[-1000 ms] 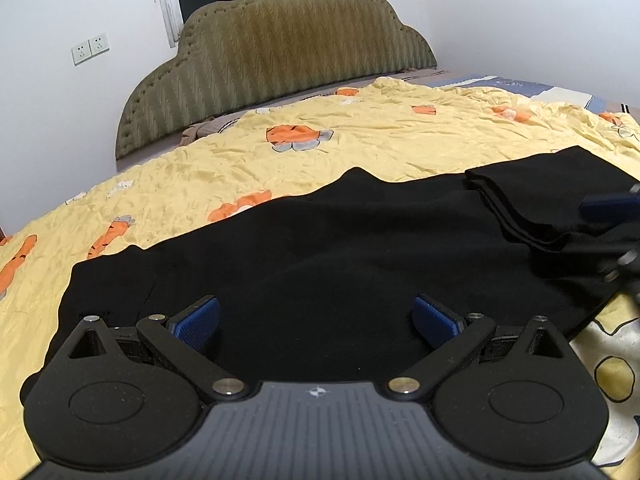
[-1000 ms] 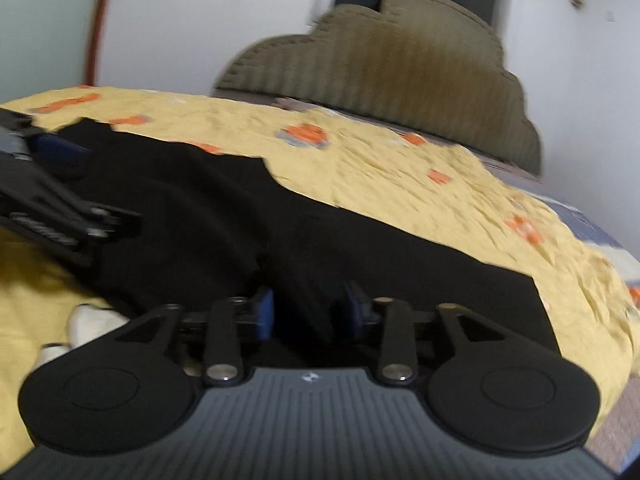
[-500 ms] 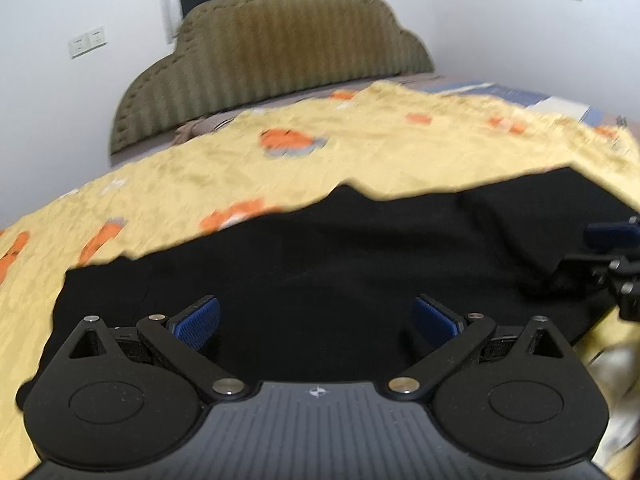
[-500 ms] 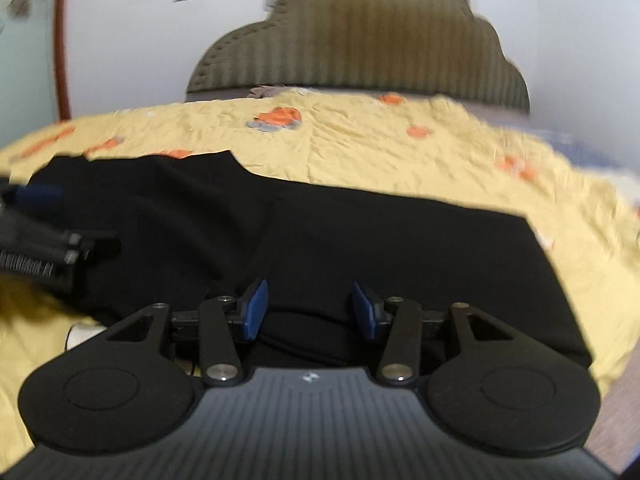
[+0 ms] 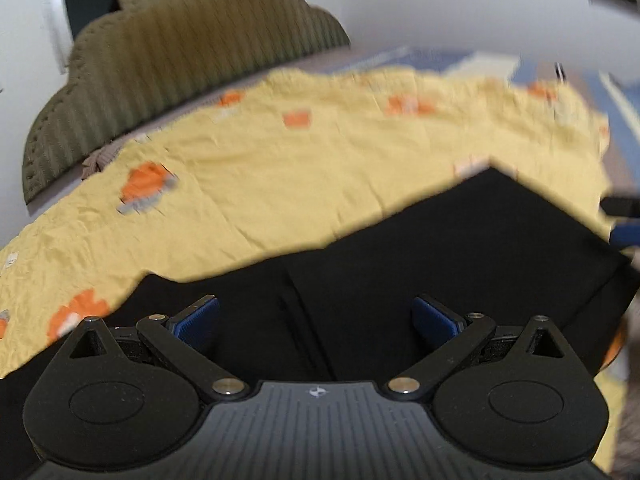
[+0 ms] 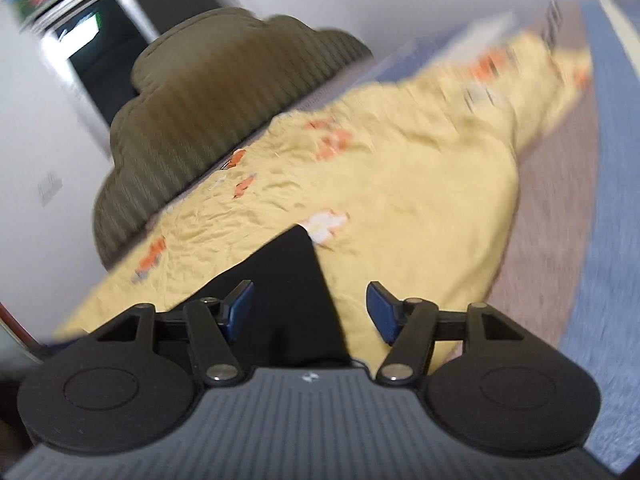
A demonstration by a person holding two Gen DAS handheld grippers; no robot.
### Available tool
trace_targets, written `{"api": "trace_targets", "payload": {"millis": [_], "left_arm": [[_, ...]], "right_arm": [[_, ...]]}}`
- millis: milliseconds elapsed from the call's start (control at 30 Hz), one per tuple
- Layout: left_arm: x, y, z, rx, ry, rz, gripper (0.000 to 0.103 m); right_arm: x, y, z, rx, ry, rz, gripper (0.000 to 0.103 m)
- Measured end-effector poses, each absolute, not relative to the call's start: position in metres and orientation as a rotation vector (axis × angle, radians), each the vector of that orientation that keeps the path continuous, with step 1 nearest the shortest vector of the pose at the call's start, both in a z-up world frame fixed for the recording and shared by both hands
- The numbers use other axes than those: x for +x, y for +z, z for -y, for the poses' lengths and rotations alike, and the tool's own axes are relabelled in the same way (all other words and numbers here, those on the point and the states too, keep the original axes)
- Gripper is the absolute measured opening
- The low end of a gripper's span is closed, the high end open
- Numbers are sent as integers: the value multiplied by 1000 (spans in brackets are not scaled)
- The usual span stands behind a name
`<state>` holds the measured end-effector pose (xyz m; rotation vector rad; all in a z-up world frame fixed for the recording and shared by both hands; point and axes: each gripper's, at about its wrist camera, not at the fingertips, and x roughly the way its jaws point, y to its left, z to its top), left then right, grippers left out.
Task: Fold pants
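1. Left wrist view: my left hand-held gripper (image 5: pixel 316 318) gapes wide above the flat black fabric pants (image 5: pixel 460 240) on the yellow patterned bed quilt (image 5: pixel 300 176).
2. My right hand-held gripper (image 6: pixel 310 310) is also wide, empty, at the pants' corner.
3. Snagging one layer could undo the fold.

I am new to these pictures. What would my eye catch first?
The black pants lie flat on the near part of a yellow bedspread with orange prints. Behind it stands a green scalloped headboard. Both the left claw and the right claw are open above the pants.
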<state>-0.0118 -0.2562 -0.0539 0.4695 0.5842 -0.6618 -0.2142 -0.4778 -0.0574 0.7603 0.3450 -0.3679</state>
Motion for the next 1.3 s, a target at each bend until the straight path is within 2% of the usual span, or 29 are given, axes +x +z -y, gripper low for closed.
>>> {"api": "trace_targets", "payload": {"millis": [133, 333, 400, 467, 533, 633, 800, 933, 1100, 1300], "left_arm": [[-14, -62, 250, 451, -671, -563, 103], [-8, -50, 243, 389, -665, -601, 103], [-8, -45, 242, 385, -656, -599, 103], [-8, -38, 242, 378, -660, -593, 103], [-9, -28, 242, 359, -680, -593, 103], [-10, -11, 247, 327, -713, -612, 103], [-9, 12, 248, 200, -781, -676, 103], [-3, 22, 241, 74, -841, -742, 103], [4, 22, 245, 38, -857, -782, 103], [8, 6, 259, 21, -869, -851, 103]], "right_arm": [[-217, -79, 487, 889, -301, -350, 55], [-203, -90, 478, 894, -242, -390, 54], [-199, -88, 475, 868, -263, -412, 43], [-196, -87, 475, 835, -290, -435, 28], [-197, -83, 471, 807, -315, -430, 20], [-196, -67, 450, 635, -359, -426, 14], [-180, -31, 375, 84, -381, -415, 13], [-168, -28, 321, -213, -337, -423, 13], [-162, -37, 288, -393, -315, -427, 13], [-165, -38, 277, -442, -289, -415, 13]]}}
